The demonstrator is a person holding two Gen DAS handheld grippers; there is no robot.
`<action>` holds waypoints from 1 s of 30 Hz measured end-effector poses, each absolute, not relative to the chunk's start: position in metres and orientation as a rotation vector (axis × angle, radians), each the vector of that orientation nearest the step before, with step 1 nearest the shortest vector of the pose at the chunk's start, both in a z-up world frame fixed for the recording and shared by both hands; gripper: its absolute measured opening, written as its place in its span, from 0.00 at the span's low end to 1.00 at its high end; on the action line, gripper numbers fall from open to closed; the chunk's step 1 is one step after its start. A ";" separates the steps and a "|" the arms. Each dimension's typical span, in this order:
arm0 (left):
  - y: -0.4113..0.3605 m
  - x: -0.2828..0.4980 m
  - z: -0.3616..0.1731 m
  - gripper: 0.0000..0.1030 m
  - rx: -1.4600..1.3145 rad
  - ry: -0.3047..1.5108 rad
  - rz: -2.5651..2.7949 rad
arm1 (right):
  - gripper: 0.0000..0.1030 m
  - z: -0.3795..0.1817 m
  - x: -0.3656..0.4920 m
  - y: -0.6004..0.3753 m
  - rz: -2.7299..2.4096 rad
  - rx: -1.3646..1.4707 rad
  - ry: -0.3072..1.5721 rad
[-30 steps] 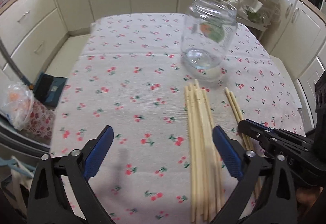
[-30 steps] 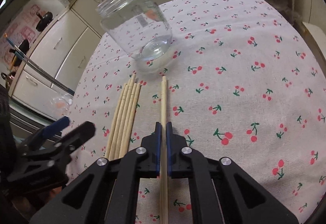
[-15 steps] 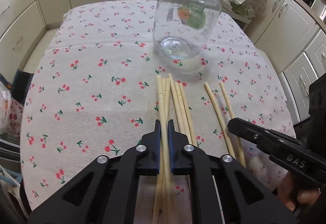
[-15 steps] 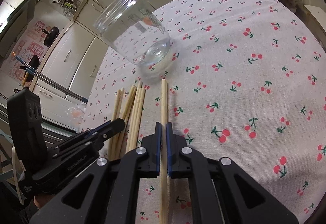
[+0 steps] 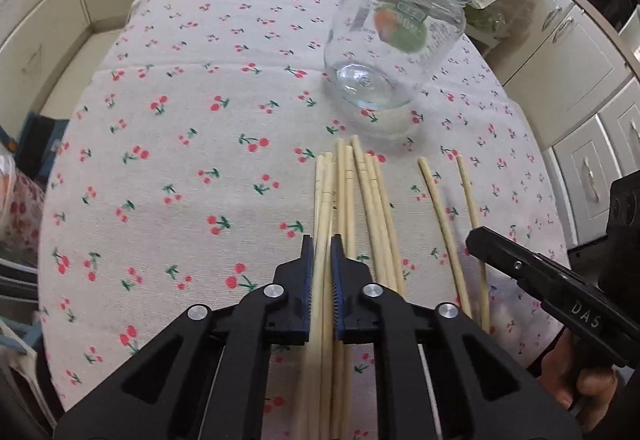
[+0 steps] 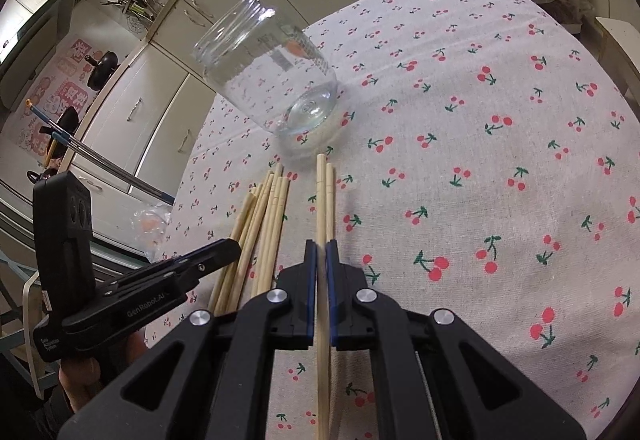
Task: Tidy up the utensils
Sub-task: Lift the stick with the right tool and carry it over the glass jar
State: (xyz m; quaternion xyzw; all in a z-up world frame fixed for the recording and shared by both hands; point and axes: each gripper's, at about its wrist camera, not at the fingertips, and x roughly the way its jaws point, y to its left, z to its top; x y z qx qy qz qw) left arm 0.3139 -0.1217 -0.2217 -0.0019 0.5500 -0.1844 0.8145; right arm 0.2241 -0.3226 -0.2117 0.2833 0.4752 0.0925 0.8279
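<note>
Hidden: near ends of the chopsticks run under both claws and out of frame; the count inside each grip is hard to make out.
Left claw [image 5: 320,252]: pads pinched on two chopsticks [image 5: 326,200] at the left edge of the bundle [image 5: 372,208] on the desk [image 5: 160,160].
Right claw [image 6: 319,256]: closed on a chopstick pair [image 6: 323,200], just right of the bundle.
Glass jar [image 5: 394,36]: empty, upright, beyond the chopstick tips.
Change: a second ago the left claw stood wide open; it has closed on the chopsticks. The right grip is unchanged.

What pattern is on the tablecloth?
Small red cherries with green stems on the pale tablecloth; clearest in the right wrist view.
</note>
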 end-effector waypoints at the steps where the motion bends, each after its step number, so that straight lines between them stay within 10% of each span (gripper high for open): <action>1: -0.121 0.314 -0.222 0.10 0.002 1.171 -0.389 | 0.06 -0.212 0.223 -0.322 0.197 0.600 1.009; 18: -0.108 0.316 -0.198 0.05 -0.052 1.106 -0.410 | 0.06 -0.202 0.223 -0.323 0.214 0.623 0.970; 30: -0.113 0.348 -0.082 0.05 -0.251 0.626 -0.489 | 0.06 -0.114 0.240 -0.335 0.176 0.573 0.623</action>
